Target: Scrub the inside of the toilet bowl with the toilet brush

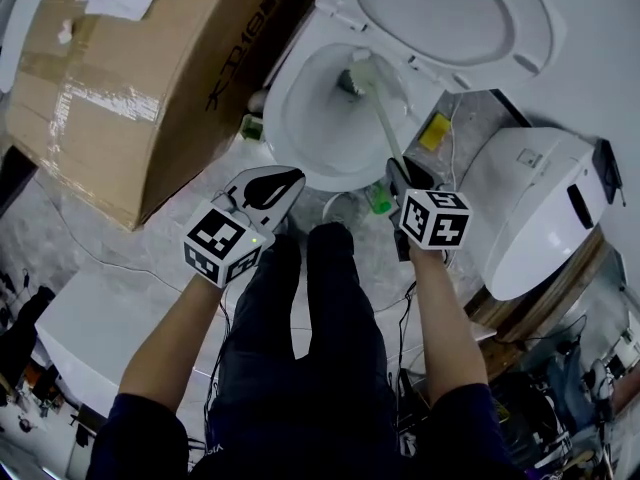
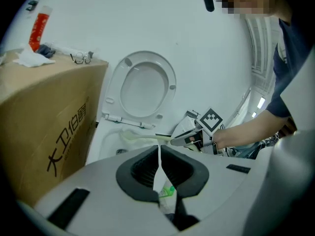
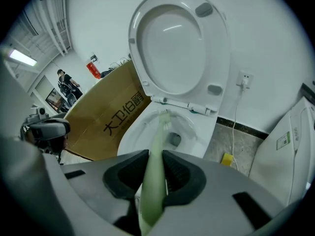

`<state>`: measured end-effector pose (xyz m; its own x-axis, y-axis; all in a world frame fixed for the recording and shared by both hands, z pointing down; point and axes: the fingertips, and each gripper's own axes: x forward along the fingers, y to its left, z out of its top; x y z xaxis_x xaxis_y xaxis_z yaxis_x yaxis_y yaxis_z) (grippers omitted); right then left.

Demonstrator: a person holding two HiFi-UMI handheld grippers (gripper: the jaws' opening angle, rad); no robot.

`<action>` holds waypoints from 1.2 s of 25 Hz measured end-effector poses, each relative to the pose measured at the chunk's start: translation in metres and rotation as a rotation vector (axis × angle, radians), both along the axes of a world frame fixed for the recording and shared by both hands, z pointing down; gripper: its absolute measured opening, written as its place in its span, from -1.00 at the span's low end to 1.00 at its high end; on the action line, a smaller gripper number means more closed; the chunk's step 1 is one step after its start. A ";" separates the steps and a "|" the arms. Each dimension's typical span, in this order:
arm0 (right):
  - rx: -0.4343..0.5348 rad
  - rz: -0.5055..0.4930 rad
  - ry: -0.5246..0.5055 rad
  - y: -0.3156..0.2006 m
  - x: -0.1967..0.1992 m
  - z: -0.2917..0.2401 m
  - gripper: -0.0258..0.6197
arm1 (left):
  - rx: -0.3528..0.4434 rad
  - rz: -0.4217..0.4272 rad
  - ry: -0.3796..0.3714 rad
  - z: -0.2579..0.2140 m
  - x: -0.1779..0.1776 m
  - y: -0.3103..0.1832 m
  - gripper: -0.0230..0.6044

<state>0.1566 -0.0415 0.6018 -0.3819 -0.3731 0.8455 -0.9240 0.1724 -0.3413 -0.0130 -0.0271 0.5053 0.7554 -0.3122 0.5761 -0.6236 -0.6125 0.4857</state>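
The white toilet bowl [image 1: 300, 118] stands open with its lid [image 1: 450, 13] raised. A pale green toilet brush [image 1: 385, 118] reaches down into the bowl, its head [image 1: 360, 71] near the drain at the back wall. My right gripper [image 1: 402, 176] is shut on the brush handle [image 3: 153, 181], just over the bowl's front right rim. In the right gripper view the brush head [image 3: 164, 119] lies against the inner wall of the bowl [image 3: 140, 132]. My left gripper [image 1: 285, 180] hovers at the bowl's front left rim, shut with nothing in it [image 2: 158, 154].
A large cardboard box [image 1: 130, 78] stands close on the toilet's left. A white unit [image 1: 540, 203] sits on the right, with a yellow sponge [image 1: 434, 131] and a cable on the floor between. A green-capped bottle [image 1: 378, 203] stands by the bowl's base. The person's legs [image 1: 320, 308] are below.
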 end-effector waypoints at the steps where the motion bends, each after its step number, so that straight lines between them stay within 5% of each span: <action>1: 0.005 0.001 -0.002 0.001 -0.002 -0.005 -0.63 | 0.007 0.001 0.001 -0.005 -0.001 0.000 -0.79; 30: 0.272 -0.024 -0.071 0.004 -0.052 -0.229 -0.63 | 0.277 -0.043 0.030 -0.205 -0.047 -0.009 -0.79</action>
<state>0.1044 -0.0371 0.3731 -0.4477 -0.5731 0.6864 -0.8942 0.2880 -0.3427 -0.0596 -0.0365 0.3005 0.7535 -0.4872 0.4414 -0.6398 -0.6977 0.3221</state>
